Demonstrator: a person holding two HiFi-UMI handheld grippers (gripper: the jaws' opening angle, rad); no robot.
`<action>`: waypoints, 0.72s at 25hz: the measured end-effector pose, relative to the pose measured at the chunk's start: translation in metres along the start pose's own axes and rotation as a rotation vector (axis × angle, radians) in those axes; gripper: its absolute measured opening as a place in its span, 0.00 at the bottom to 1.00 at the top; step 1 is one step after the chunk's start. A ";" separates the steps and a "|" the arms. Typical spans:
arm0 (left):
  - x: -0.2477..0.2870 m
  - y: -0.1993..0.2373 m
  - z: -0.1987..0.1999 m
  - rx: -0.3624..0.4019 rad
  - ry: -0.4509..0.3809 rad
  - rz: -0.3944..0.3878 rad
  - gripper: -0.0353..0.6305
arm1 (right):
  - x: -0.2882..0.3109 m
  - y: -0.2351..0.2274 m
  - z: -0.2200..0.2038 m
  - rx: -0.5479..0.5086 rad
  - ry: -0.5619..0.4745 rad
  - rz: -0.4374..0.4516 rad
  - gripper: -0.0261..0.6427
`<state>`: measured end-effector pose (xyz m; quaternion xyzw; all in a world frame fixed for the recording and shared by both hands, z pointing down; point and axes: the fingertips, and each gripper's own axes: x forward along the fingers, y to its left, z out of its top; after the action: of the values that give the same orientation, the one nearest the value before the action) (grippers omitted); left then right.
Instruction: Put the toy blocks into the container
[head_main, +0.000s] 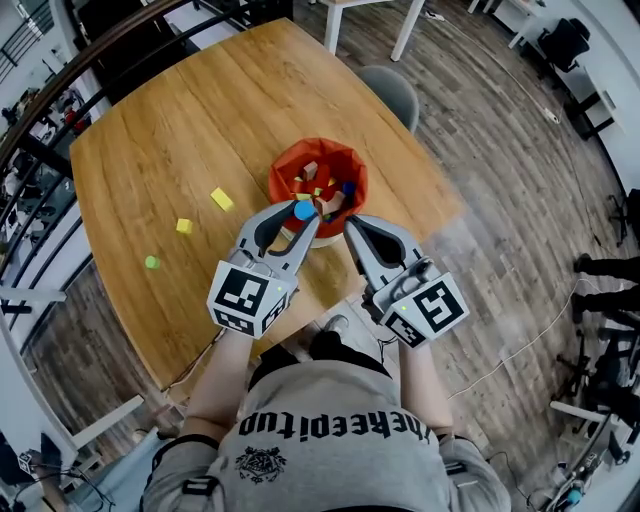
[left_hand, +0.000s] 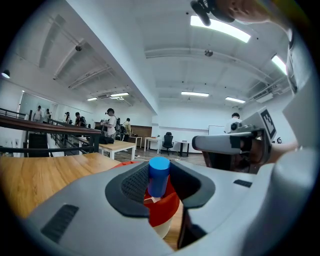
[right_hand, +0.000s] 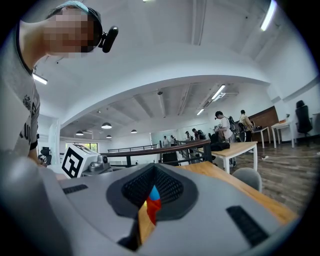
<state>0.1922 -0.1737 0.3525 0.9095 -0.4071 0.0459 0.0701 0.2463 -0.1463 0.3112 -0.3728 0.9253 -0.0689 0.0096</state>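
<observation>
On the pale, grained wooden table (head_main: 150, 130), three loose blocks lie well apart at the left: a small round green block (head_main: 151, 262) nearest the edge, a yellow cube (head_main: 184, 226) beyond it, and a flat yellow block (head_main: 222, 199) lying at an angle nearer the middle. Nothing stands between them and the container. The left gripper (head_main: 301, 221), grey plastic with black ribbed pads, has its claw spread wide and pinching an upright, smooth blue cylinder (head_main: 304, 209), held just over the near rim of the container (head_main: 283, 177). This is a round tub with a crumpled orange-red lining and a cream lower wall, and it already holds a heap of mixed coloured blocks (head_main: 320, 186). Just beside it on the right, the right gripper (head_main: 349, 224) points at the tub with its claw pressed together on nothing. Past the table's far edge stands a grey rounded chair (head_main: 393, 92) on a wood-plank floor (head_main: 520, 180).
</observation>
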 end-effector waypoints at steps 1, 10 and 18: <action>0.002 0.001 -0.001 -0.002 0.002 0.003 0.26 | 0.000 -0.002 0.000 0.001 0.000 -0.002 0.06; 0.015 0.008 -0.005 0.001 0.013 0.027 0.26 | -0.003 -0.014 -0.003 0.016 0.013 -0.004 0.06; 0.021 0.009 -0.011 0.019 0.013 0.026 0.26 | 0.000 -0.020 -0.007 0.024 0.018 -0.010 0.06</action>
<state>0.1993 -0.1927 0.3666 0.9045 -0.4179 0.0567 0.0636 0.2599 -0.1595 0.3207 -0.3767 0.9226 -0.0833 0.0053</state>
